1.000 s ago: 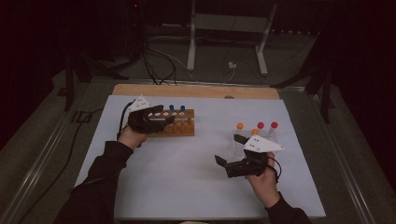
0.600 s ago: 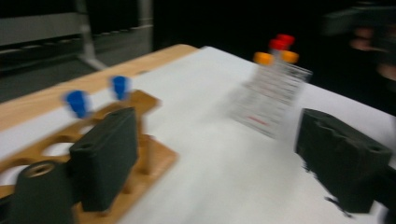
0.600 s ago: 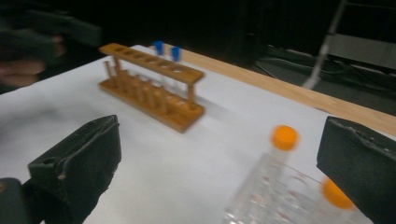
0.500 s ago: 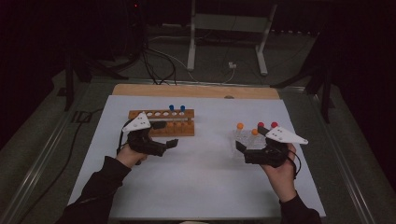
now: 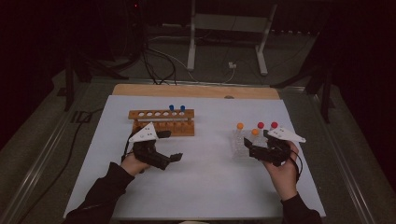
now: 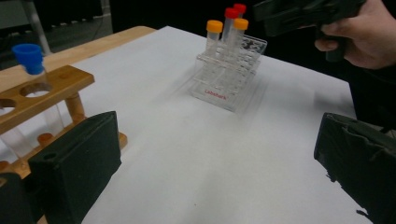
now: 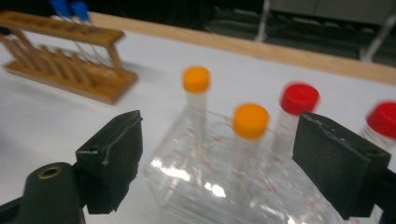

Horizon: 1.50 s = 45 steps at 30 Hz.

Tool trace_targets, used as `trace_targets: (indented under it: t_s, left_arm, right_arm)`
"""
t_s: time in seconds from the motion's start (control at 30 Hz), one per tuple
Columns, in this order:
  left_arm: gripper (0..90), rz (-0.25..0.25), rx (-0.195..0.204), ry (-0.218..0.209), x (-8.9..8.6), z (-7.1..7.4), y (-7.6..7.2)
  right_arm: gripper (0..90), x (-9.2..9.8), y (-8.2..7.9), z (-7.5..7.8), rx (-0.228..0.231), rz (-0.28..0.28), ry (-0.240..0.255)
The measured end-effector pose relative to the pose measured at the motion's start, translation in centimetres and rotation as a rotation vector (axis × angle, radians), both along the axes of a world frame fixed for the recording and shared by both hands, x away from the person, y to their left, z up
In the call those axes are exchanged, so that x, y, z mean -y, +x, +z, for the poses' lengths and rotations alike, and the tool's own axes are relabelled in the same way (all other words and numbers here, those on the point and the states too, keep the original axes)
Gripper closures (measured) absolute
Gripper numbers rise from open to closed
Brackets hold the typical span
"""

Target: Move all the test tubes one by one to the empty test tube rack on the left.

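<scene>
Clear plastic rack (image 7: pixel 219 186) holding orange- and red-capped tubes (image 7: pixel 250 122) sits at bench right. Right gripper (image 5: pixel 254 148) just beside it, fingers (image 7: pixel 114 154) wide, been closing, nothing gripped. Wooden rack (image 5: pixel 162 122) with round holes, blue-capped tubes; left gripper (image 5: pixel 172 158) near, fingers wide, been opening, empty.

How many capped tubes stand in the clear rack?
4: two orange-capped tubes on the clear rack's left side, two red-capped tubes at its far right. None seems hidden.
</scene>
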<state>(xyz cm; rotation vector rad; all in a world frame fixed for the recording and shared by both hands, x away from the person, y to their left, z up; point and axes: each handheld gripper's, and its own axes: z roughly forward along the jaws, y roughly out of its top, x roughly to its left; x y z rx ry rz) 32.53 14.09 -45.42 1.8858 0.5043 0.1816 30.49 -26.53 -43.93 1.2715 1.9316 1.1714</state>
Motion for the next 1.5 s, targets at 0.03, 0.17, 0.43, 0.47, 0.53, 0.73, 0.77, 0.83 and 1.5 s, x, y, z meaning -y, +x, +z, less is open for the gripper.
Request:
trace_targets:
  t_s: [0.03, 0.17, 0.43, 0.47, 0.53, 0.73, 0.77, 0.83, 1.5]
  left_arm:
    - [1.5, -0.002, 0.006, 0.001, 0.0, 0.0, -0.1]
    - [1.5, -0.008, 0.003, 0.006, 0.1, 0.0, -0.1]
    - [1.5, -0.012, 0.006, 0.036, 0.3, -0.5, -0.2]
    - [1.5, -0.012, 0.005, 0.035, 0.3, -0.6, -0.2]
    - [1.5, -0.012, 0.005, 0.035, 0.3, -0.6, -0.2]
    - [1.5, -0.010, 0.003, 0.029, 0.2, -0.6, -0.2]
    - [1.5, -0.011, 0.003, 0.028, 0.2, -0.6, -0.2]
    - [1.5, -0.010, 0.000, 0.026, 0.2, -0.6, -0.1]
    - [1.5, -0.023, -0.008, 0.022, 0.2, -0.6, -0.1]
  right_arm:
    - [17.0, 0.1, 0.1, -0.2, -0.012, -0.012, -0.004]
    - [27.9, 0.3, 0.5, -0.8, -0.055, -0.032, -0.019]
    - [49.4, 0.5, 1.4, -1.7, -0.104, -0.038, -0.034]
    - [51.3, 0.5, 1.5, -1.8, -0.107, -0.041, -0.030]
    - [54.9, 0.5, 1.8, -2.0, -0.114, -0.040, -0.035]
    - [62.9, 0.5, 2.5, -2.4, -0.139, -0.039, -0.031]
    - [64.8, 0.5, 2.6, -2.4, -0.139, -0.041, -0.031]
    - [68.2, 0.5, 2.7, -2.4, -0.139, -0.041, -0.025]
    - [74.6, 0.9, 2.0, -0.8, -0.072, -0.045, -0.025]
